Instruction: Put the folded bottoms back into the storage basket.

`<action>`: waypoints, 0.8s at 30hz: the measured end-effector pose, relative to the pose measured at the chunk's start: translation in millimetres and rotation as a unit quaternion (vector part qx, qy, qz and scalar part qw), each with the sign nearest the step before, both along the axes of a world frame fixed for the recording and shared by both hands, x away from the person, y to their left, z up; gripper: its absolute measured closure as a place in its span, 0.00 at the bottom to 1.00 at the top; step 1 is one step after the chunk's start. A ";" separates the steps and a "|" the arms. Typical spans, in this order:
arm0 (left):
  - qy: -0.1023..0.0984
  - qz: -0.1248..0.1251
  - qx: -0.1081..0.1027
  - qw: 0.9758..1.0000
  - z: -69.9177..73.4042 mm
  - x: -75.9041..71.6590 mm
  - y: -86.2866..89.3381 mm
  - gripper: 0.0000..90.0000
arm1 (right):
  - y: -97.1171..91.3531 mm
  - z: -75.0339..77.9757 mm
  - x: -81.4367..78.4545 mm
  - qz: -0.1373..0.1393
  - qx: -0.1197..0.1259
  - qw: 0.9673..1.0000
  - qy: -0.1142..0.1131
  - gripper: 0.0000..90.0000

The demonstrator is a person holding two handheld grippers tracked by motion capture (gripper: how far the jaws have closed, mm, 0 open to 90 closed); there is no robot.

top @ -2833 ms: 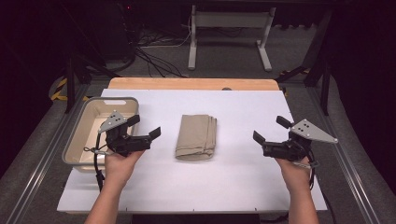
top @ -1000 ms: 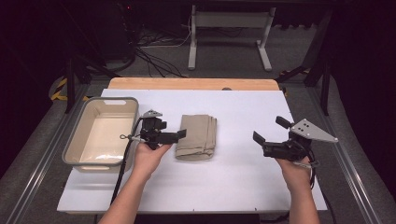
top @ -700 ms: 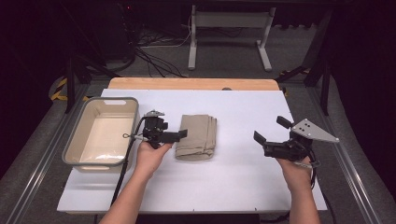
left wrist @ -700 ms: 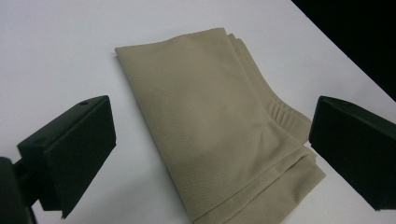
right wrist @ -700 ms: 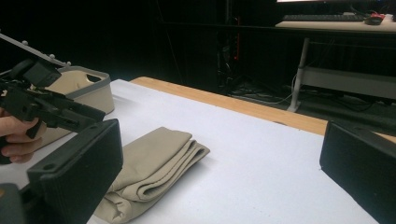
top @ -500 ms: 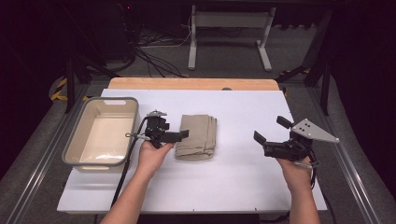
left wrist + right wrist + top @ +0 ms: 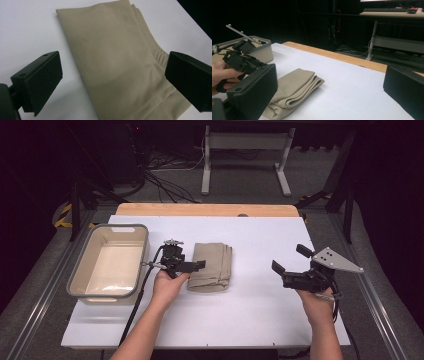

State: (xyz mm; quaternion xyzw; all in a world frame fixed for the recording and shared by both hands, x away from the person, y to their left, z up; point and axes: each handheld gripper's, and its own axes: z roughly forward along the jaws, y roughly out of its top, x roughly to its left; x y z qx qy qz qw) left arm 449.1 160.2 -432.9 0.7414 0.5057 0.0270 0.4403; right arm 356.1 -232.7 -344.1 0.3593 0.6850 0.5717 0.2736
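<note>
One folded beige cloth (image 7: pixel 212 267) lay near the middle of the white table (image 7: pixel 260 320), its long side running from near to far, with stacked folded edges showing along its right side. In the left gripper view the cloth (image 7: pixel 117 62) filled the space between the two black jaws, which stood wide apart above it, one over bare table at the cloth's left edge and the other over its layered edge; whether either jaw touched the fabric could not be told. The left gripper (image 7: pixel 192 266) sat at the cloth's left edge, held in the person's left hand (image 7: pixel 167 285). Well to the right, the right gripper (image 7: pixel 290 262) was held over bare table in the right hand (image 7: pixel 315 302), its jaws also spread and holding nothing, aimed leftward toward the cloth (image 7: pixel 292 92). A beige bin (image 7: pixel 80 285) stood at the table's left side, just left of the left gripper, apart from the cloth.
</note>
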 end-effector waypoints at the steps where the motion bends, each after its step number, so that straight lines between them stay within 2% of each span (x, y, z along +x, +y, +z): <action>1: 0.003 0.000 0.000 1.000 -0.5 0.2 -0.6 0.02 | -0.1 0.1 0.0 0.000 0.000 1.000 0.000 0.00; 15: 0.030 0.000 0.022 0.999 -15.7 7.2 -12.2 0.02 | -1.2 0.8 -0.4 -0.001 0.001 1.000 -0.001 0.00; 18: 0.037 -0.001 0.021 0.999 -18.3 7.9 -14.9 0.02 | -2.7 1.6 -1.1 -0.002 0.003 1.000 0.000 0.00; 24: 0.030 -0.002 0.026 0.999 -19.4 8.6 -19.5 0.01 | -4.6 2.5 -1.4 -0.003 0.006 1.000 -0.002 0.00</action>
